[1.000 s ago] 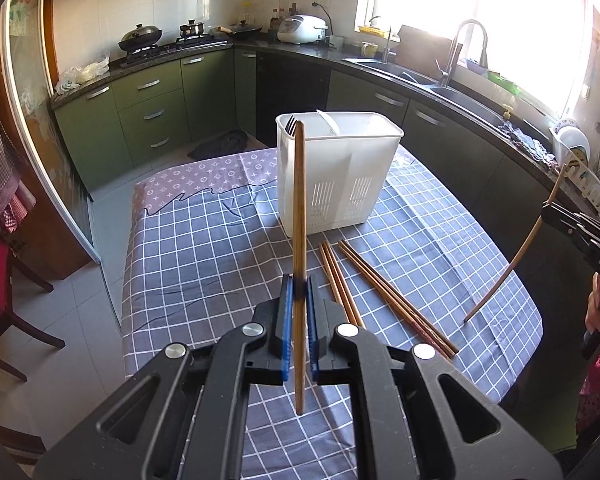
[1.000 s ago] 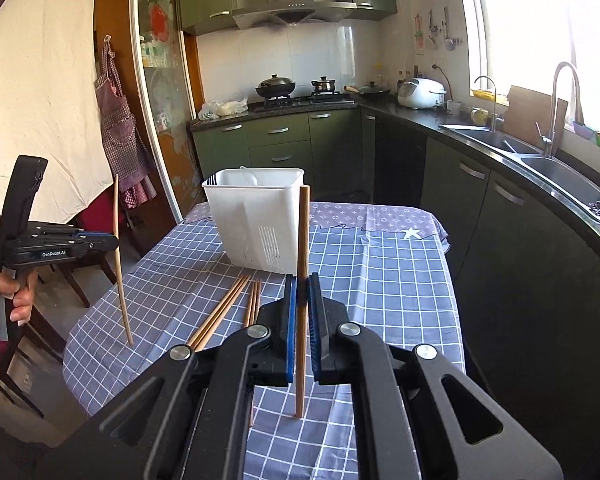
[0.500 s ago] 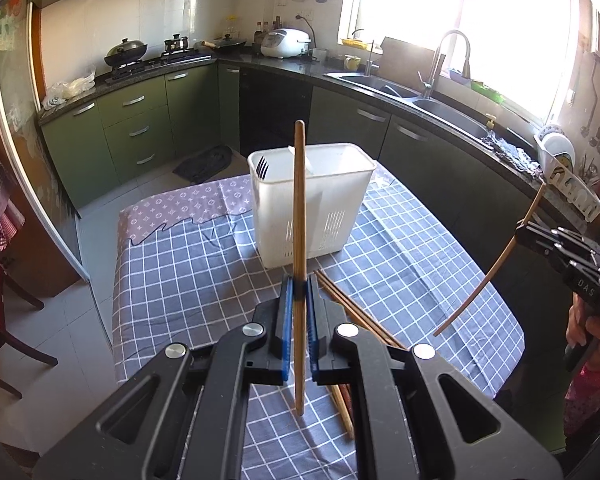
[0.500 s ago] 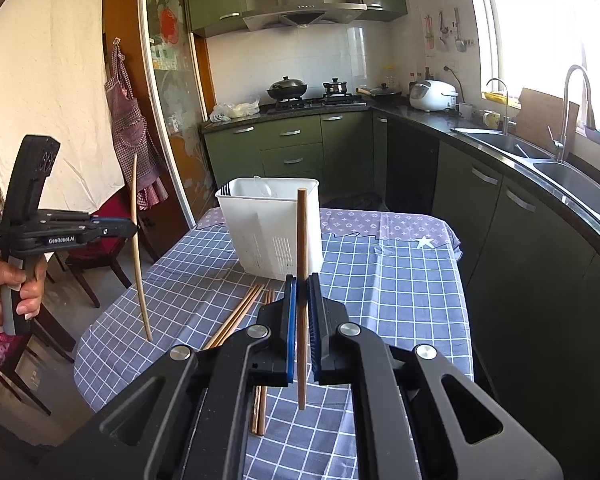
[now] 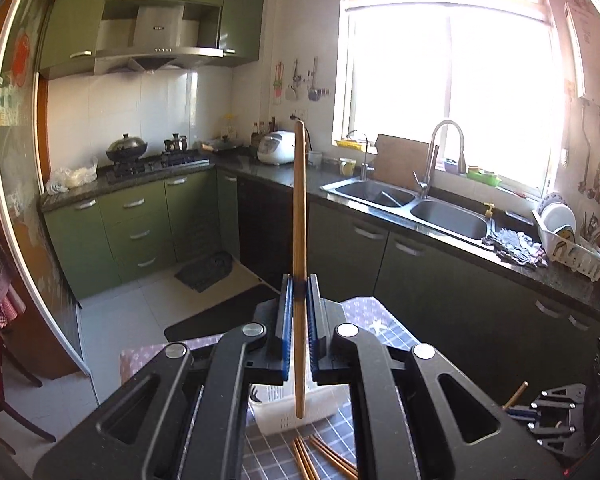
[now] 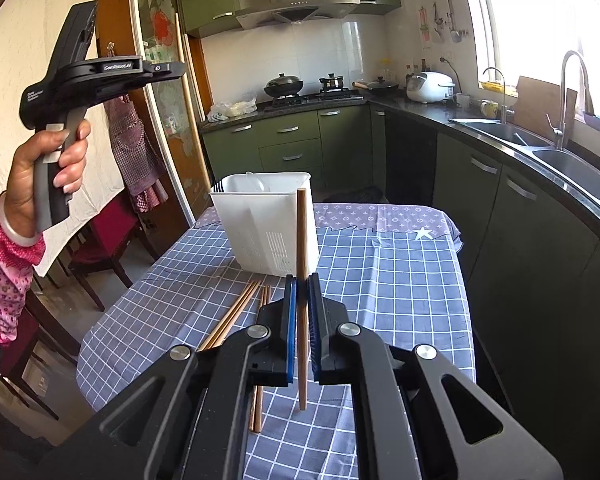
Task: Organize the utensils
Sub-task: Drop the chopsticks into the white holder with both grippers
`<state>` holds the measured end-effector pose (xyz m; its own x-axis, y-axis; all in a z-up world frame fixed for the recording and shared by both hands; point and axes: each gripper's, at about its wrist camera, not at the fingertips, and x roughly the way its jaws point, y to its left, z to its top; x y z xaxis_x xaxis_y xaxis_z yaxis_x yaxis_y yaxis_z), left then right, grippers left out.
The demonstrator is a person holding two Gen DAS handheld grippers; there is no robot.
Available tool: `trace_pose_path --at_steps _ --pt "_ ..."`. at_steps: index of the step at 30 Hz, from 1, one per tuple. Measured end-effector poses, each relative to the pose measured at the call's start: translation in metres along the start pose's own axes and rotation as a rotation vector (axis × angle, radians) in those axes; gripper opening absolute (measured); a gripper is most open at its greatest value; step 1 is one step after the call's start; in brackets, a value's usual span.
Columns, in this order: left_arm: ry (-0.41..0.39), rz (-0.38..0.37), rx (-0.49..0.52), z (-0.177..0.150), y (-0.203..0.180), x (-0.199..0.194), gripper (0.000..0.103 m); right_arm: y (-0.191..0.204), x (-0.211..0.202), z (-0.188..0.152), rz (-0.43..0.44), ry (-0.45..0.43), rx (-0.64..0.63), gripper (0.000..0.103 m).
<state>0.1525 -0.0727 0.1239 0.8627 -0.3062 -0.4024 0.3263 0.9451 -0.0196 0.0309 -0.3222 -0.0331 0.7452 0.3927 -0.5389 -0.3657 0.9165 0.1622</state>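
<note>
My left gripper is shut on a wooden chopstick held upright, raised high over the table; its lower tip hangs above the white utensil holder. In the right wrist view the left gripper sits high at the left with its chopstick vertical. My right gripper is shut on another upright chopstick, in front of the white holder. Several loose chopsticks lie on the checked tablecloth before the holder.
Green cabinets and a dark counter with a double sink run along the right. A stove with pots is at the back. A red chair stands left of the table. The right gripper shows at lower right in the left wrist view.
My left gripper rose steeply with its chopstick and now looks over the holder at the kitchen. My right gripper held its chopstick and shifted slightly closer to the table.
</note>
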Motion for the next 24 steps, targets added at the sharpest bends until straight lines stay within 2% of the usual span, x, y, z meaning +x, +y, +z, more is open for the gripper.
trace_pose_path --at_steps 3,7,10,16,19,20,24 --pt "-0.026 0.041 0.01 0.002 -0.002 0.018 0.007 0.0 -0.002 0.001 0.005 -0.006 0.001 0.007" --pt "-0.016 0.062 -0.014 -0.006 0.001 0.042 0.007 -0.001 -0.004 0.002 0.003 -0.01 -0.003 0.007" --pt "0.035 0.08 -0.021 -0.018 0.003 0.06 0.007 -0.001 -0.004 0.004 0.007 -0.01 -0.003 0.007" --pt "0.21 0.099 -0.022 -0.046 0.008 0.089 0.009 0.001 0.001 0.018 0.047 -0.013 -0.002 0.007" --pt "0.24 0.099 -0.021 -0.05 0.009 0.093 0.022 0.005 0.002 0.033 0.066 -0.033 -0.001 0.007" --pt "0.245 0.096 -0.022 -0.051 0.01 0.092 0.03 0.006 0.003 0.039 0.072 -0.041 0.002 0.007" --pt "0.229 0.071 -0.044 -0.051 0.013 0.076 0.033 0.012 0.003 0.07 0.101 -0.083 0.003 0.007"
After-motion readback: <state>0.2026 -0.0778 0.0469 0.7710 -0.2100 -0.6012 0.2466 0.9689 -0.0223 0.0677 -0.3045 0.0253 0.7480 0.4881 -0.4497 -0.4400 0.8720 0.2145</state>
